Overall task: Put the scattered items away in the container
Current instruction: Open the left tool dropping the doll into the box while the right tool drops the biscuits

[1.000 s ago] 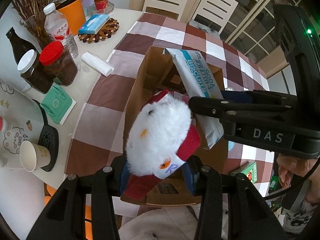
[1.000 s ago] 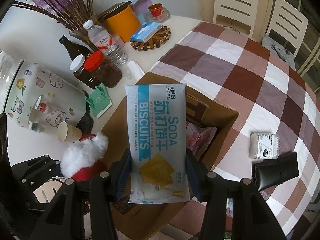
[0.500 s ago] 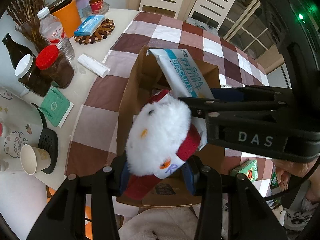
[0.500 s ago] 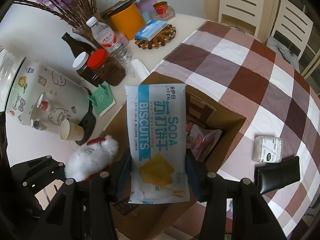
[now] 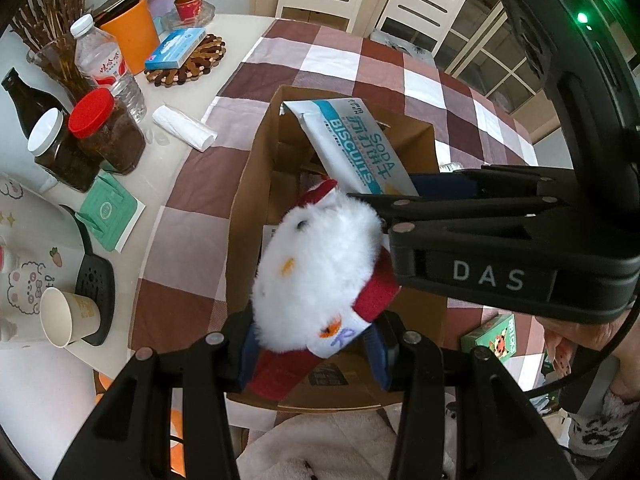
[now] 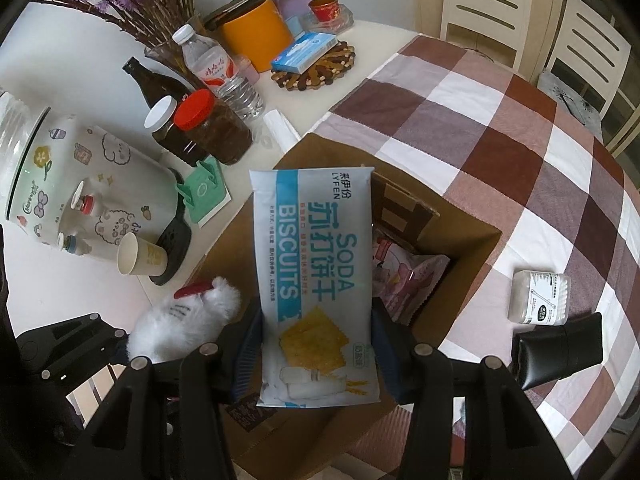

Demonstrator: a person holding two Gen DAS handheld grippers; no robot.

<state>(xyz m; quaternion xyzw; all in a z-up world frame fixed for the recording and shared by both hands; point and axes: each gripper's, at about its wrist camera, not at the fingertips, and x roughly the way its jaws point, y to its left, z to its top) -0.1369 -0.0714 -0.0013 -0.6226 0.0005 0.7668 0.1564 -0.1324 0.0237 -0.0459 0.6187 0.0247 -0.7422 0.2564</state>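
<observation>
The checked tablecloth [image 6: 532, 128] fills the right half of the right wrist view and the upper middle of the left wrist view. On it stands the open cardboard box [image 5: 256, 184], the largest task item, central in both views. Only the right wrist view shows the patterned white appliance [image 6: 92, 184] at the left edge, and, lower right of the frame, a clear cotton-swab box [image 6: 538, 297] just above a black pouch [image 6: 560, 350] on the cloth. Only the left wrist view shows a small green box [image 5: 490, 338] at lower right, beside the cardboard box.

The soda biscuit pack [image 6: 314, 280] stands tall in the middle of the right wrist view, over the box opening, clamped at its lower part between the narrow jaws of the right gripper [image 6: 316, 354]. In the left wrist view the same pack slants down from upper centre, its lower end hidden behind the right gripper's black body.

The white plush toy [image 5: 316, 276] with red trim fills the centre of the left wrist view, above the box's near side, pinched at its base by the left gripper [image 5: 314, 348], jaws closed onto it. In the right wrist view it is a white tuft at lower left.

A pink snack bag [image 6: 404, 276], seen in the right wrist view, lies inside the box.

A red-lidded jar [image 5: 106, 132] and paper cup [image 5: 68, 316] sit left in both views.
</observation>
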